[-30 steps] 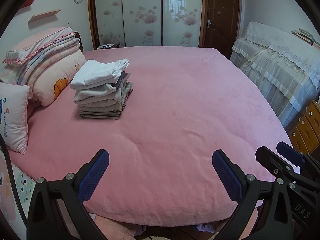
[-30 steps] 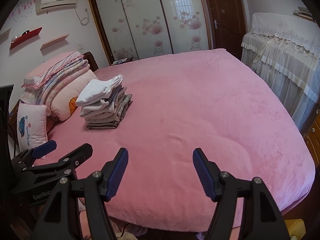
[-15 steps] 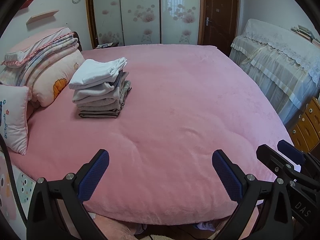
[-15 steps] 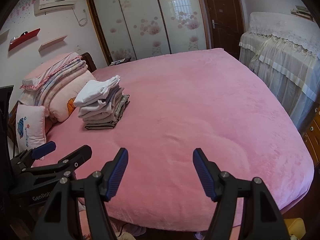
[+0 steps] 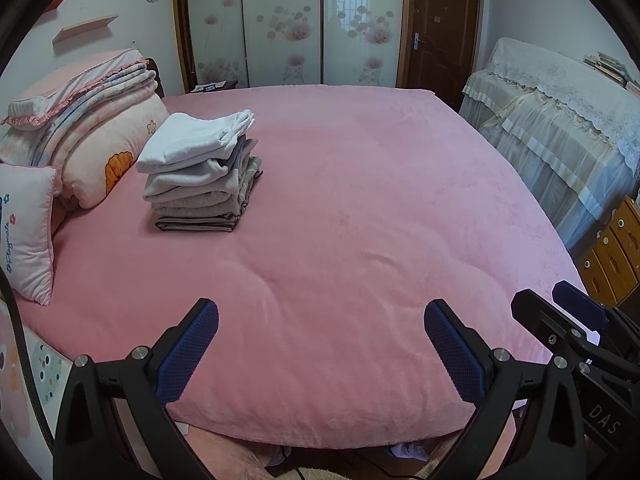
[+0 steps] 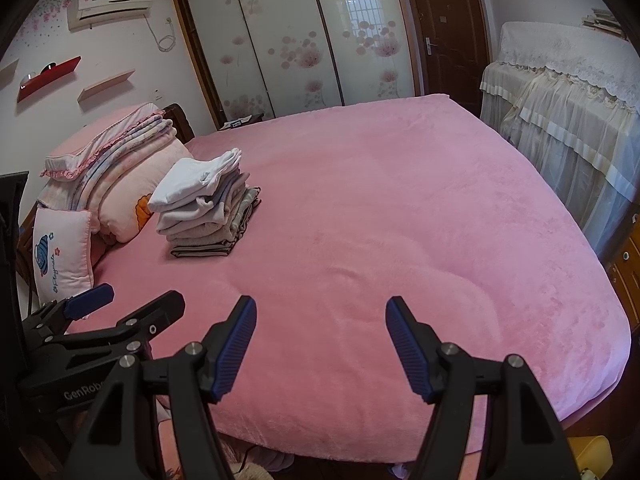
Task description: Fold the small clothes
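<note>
Ahead, a pink bed (image 5: 360, 240) fills both views. Toward its headboard side, beside the pillows (image 5: 92, 148), sits a neat stack of folded clothes (image 5: 200, 176), white garment on top. Over the bed's near edge, the left gripper (image 5: 320, 344) and right gripper (image 6: 320, 344) hover, fingers spread wide, grasping nothing.

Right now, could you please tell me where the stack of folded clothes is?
In both wrist views the stack of folded clothes sits on the pink bed, left of centre, just right of the folded quilts at the headboard.
</note>
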Demonstrator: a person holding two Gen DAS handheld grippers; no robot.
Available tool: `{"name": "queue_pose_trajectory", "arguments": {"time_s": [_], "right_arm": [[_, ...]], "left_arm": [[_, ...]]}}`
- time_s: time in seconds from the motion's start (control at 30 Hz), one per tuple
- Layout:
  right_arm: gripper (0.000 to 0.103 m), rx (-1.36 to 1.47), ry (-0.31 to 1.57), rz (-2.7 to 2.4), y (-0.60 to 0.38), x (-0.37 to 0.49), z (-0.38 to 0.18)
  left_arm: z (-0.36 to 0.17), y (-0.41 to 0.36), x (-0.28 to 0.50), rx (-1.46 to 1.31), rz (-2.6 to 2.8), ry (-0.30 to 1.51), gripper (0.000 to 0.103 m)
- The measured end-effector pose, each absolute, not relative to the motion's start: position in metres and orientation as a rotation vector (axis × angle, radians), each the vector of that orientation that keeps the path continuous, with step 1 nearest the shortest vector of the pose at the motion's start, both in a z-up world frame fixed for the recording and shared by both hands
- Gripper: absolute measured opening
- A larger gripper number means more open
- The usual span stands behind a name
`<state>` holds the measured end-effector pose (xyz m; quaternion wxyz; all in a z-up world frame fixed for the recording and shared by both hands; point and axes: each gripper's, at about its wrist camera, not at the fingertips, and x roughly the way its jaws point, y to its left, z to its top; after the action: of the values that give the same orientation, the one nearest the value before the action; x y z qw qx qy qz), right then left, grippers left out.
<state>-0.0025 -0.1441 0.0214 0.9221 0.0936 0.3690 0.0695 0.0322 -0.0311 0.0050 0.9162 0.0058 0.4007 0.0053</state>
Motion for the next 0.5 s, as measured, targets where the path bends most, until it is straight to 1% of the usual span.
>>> {"name": "queue_pose_trajectory", "arguments": {"time_s": [0.5], "right_arm": [[0.068,0.191,0.758,0.142,-0.1444,-0.0025,0.0215]], "left_arm": [[0.0025,-0.0327,0.0304,0.003,0.010,0.832,0.102]]}}
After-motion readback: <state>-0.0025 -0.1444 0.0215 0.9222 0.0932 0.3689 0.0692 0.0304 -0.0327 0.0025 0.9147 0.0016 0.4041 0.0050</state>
